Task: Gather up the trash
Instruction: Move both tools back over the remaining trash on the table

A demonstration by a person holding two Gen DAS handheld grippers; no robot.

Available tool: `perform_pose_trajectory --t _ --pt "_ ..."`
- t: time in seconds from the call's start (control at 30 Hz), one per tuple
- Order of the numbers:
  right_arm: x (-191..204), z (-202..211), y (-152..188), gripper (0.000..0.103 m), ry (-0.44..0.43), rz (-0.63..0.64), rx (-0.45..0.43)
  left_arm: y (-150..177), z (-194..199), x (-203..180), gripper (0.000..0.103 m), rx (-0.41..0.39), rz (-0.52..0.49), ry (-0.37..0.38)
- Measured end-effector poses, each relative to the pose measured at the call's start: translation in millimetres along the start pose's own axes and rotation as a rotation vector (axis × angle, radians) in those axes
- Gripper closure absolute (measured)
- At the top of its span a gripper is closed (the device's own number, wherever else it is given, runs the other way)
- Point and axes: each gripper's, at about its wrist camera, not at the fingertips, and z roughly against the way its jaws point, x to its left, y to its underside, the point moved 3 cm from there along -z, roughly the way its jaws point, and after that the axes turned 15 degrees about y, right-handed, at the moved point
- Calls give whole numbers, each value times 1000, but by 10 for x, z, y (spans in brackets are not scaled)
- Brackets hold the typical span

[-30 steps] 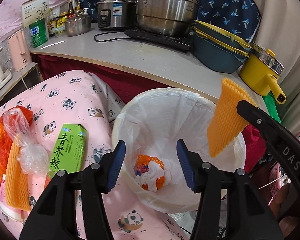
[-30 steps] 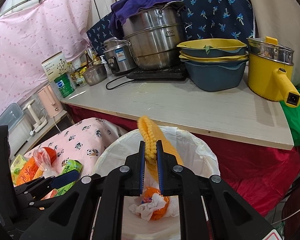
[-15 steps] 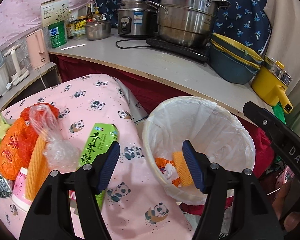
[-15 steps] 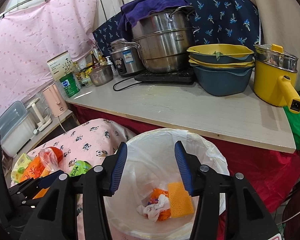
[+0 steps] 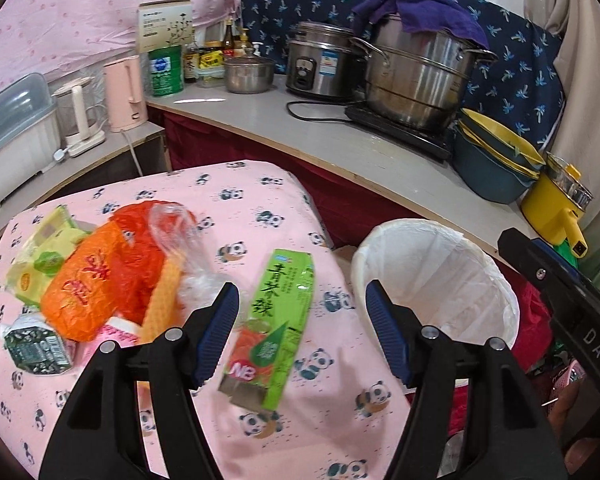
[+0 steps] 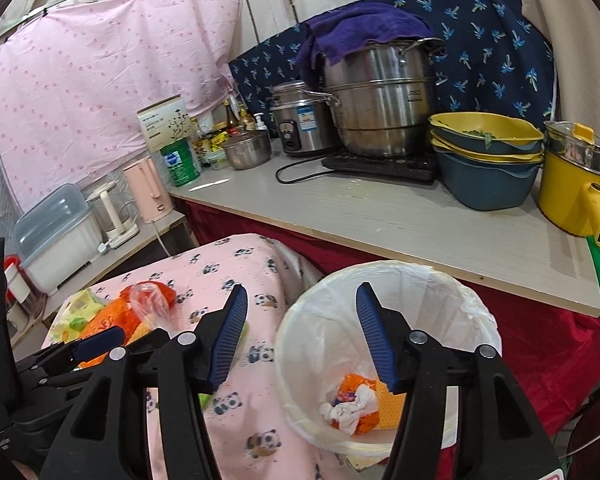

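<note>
My left gripper (image 5: 301,286) hangs open over the pink panda-cloth table (image 5: 240,184), above a flat green box (image 5: 278,320); nothing is between its pads. Left of it lies a pile: an orange bag (image 5: 96,280), a clear plastic bag (image 5: 180,232) and a yellow foam net (image 5: 160,304). My right gripper (image 6: 301,287) is above the left rim of the white-lined bin (image 6: 380,268), its jaws opening and empty. In the bin lie a yellow foam net (image 6: 388,404), white tissue and an orange wrapper.
Behind the table runs a grey counter (image 6: 380,216) with a large steel pot (image 6: 380,104), a rice cooker, stacked basins (image 6: 484,168) and a yellow pot (image 6: 576,188). A lower shelf at the left holds a pink kettle (image 5: 126,92) and a plastic box.
The right gripper opened and the yellow foam net dropped into the bin. Both grippers rose and pulled back; the left one swung left from over the bin to over the table.
</note>
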Motion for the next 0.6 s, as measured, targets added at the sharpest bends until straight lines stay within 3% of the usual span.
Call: perform_pose_trajectory --t 0.6 --pt "786 328 233 47 -95 87 25 193 649 709 40 -61 95 -72"
